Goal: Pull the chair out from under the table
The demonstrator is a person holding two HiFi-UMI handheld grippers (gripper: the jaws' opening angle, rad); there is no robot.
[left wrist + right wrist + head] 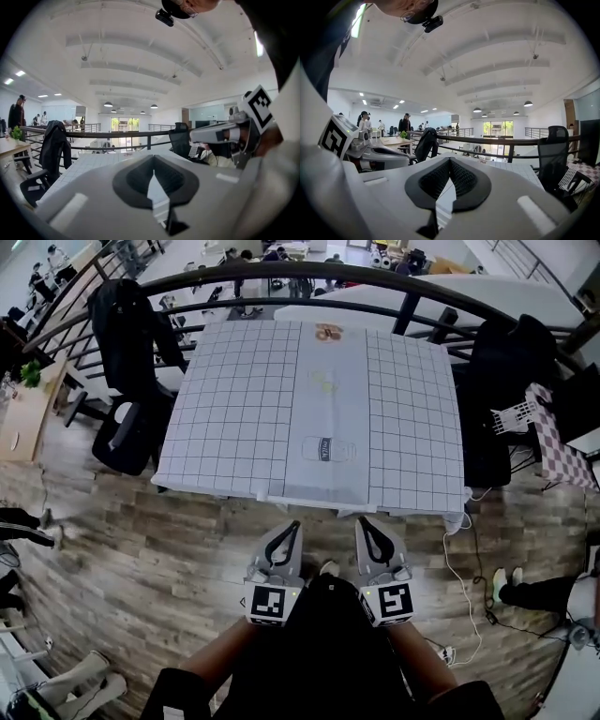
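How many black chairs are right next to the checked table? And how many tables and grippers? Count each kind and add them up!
Checked table: 1
Black chairs: 2, one at its left, one at its right
Grippers: 2, left gripper and right gripper, both shut and empty
Total: 5
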